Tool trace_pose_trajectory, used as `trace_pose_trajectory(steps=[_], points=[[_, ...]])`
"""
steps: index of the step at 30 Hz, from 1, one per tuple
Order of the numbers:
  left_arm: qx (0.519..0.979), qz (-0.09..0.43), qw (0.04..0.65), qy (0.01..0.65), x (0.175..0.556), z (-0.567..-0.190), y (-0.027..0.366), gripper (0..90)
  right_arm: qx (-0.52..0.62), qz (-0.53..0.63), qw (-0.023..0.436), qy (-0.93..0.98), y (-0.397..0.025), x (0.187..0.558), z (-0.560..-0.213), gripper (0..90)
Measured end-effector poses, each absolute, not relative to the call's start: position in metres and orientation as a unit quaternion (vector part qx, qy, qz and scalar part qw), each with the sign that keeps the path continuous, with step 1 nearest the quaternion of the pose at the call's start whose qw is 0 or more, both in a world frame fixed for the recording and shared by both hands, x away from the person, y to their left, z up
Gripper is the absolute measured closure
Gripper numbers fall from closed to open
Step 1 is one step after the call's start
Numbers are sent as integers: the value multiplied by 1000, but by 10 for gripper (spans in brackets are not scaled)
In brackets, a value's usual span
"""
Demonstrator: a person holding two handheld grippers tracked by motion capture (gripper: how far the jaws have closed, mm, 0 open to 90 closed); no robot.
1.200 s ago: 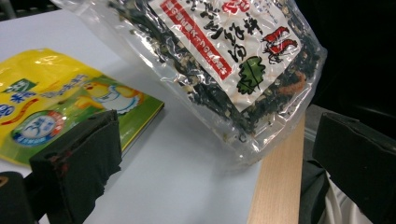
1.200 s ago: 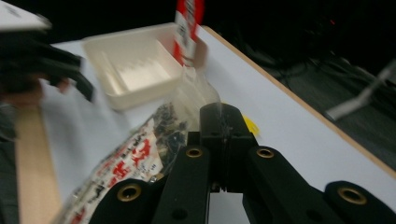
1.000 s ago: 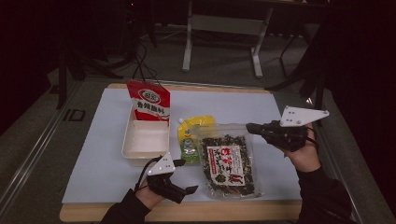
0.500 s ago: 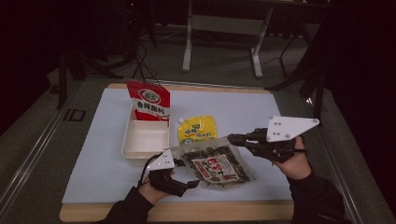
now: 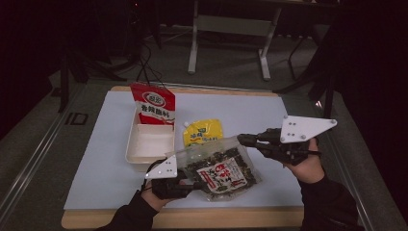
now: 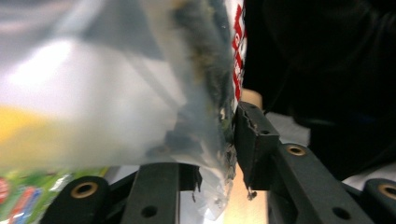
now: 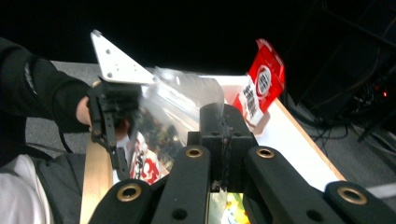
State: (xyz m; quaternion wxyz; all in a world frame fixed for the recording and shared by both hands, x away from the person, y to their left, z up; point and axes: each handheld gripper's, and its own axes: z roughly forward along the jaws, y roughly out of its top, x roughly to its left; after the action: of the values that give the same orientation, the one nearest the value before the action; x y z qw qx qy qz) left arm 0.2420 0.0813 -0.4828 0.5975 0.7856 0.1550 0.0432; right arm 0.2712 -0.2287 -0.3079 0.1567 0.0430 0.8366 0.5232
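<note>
A clear bag of dark seaweed with a red-and-white label [image 5: 219, 169] hangs slanted just above the table's front, held at two corners. My left gripper [image 5: 194, 184] is shut on its near-left corner; in the left gripper view the jaws pinch the bag's edge [image 6: 223, 140]. My right gripper [image 5: 242, 139] is shut on the bag's far-right corner, and in the right gripper view the clear film [image 7: 187, 100] rises from its closed jaws [image 7: 222, 128]. The left gripper [image 7: 112, 140] with its grey plate shows across the bag there.
A white tray [image 5: 131, 147] sits left of the bag, with a red pouch [image 5: 154, 103] standing at its far end. A yellow pouch [image 5: 203, 132] lies flat behind the bag. The table's wooden front edge [image 5: 192, 217] runs close under the left hand.
The bag lay flat on the table; now it is raised and turned slantwise between both grippers. My right gripper moved left and closed on its far corner.
</note>
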Motion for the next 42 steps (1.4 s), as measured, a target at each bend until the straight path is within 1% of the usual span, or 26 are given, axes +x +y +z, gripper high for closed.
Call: trace_pose_trajectory(steps=[2,7,12,13,15,16,17,19,22,25,28,31,32,34,40,42], points=[[794,48,587,152,241,-480,82,756,50,522,155,837,-231,273,-310,897],[804,63,572,152,240,-472,84,772,56,522,153,837,-234,277,-314,893],[810,71,560,156,240,-461,85,778,67,532,154,830,-238,281,-313,860],[811,75,559,158,240,-460,85,779,70,534,153,828,-239,282,-314,835],[813,79,554,162,241,-456,86,780,82,539,151,824,-241,285,-315,729],[813,79,553,164,242,-454,87,781,87,542,150,822,-243,287,-317,698],[812,80,554,166,243,-452,88,781,92,545,149,820,-244,288,-318,688],[810,83,556,170,244,-448,91,781,107,545,152,818,-248,292,-322,629],[806,95,558,174,245,-441,97,781,128,548,152,812,-255,298,-329,572],[801,106,561,182,247,-434,103,781,150,553,150,805,-264,303,-339,479],[798,113,562,189,249,-428,111,781,180,560,141,797,-271,308,-352,367],[794,120,562,199,251,-422,120,782,200,561,128,793,-277,313,-365,273],[792,123,563,200,252,-420,123,781,207,563,125,790,-278,315,-369,266],[789,134,563,205,253,-413,130,782,210,568,118,787,-280,317,-376,191],[780,170,559,223,258,-393,156,781,212,568,112,787,-284,319,-393,142],[777,182,556,231,260,-387,165,781,210,571,107,786,-285,318,-397,145]])
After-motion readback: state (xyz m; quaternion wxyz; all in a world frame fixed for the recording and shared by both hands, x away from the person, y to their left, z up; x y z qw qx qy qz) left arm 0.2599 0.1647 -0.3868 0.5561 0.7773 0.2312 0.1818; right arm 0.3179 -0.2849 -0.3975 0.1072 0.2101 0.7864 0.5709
